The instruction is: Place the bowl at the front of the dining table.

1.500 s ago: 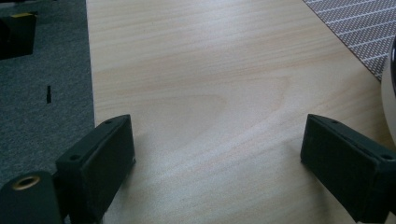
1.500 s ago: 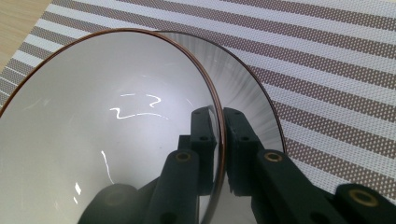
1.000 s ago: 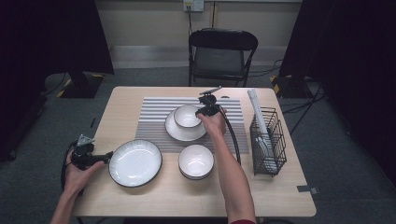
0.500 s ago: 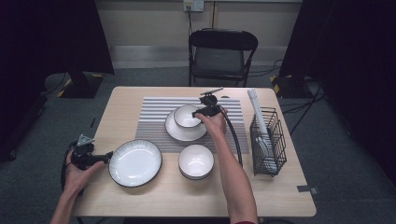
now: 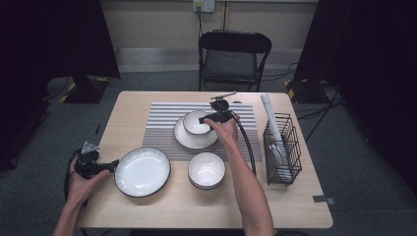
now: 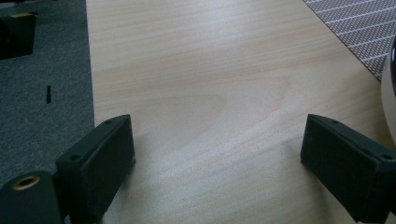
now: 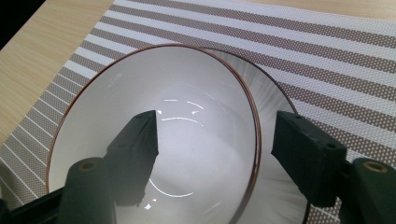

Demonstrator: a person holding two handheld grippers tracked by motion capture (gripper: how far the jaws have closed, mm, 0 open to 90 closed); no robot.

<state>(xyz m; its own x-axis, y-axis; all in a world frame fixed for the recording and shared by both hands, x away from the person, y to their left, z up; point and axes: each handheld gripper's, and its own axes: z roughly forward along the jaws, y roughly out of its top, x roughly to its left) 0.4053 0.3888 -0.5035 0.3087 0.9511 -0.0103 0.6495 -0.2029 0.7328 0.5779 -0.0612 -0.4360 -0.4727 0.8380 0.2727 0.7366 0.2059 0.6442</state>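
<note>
A white bowl (image 5: pixel 195 123) with a dark rim sits in a small white plate (image 5: pixel 189 138) on the striped placemat (image 5: pixel 162 123). My right gripper (image 5: pixel 209 119) is at the bowl's right rim. In the right gripper view the right gripper (image 7: pixel 217 123) has one jaw inside the bowl (image 7: pixel 187 126) and one outside, over the plate (image 7: pixel 275 102). Its jaws have just been opening, and the rim stands between them untouched. My left gripper (image 5: pixel 114 165) rests open at the left edge of a large white plate (image 5: pixel 142 171). The left gripper (image 6: pixel 215 135) has only bare table (image 6: pixel 210 70) between its jaws.
A second white bowl (image 5: pixel 206 169) stands near the front, below the placemat. At the right a black wire rack (image 5: pixel 282 147) holds a plate and white utensils. A folding chair (image 5: pixel 233 54) stands behind the table. The large plate's edge (image 6: pixel 390 93) shows beside the left gripper's right jaw.
</note>
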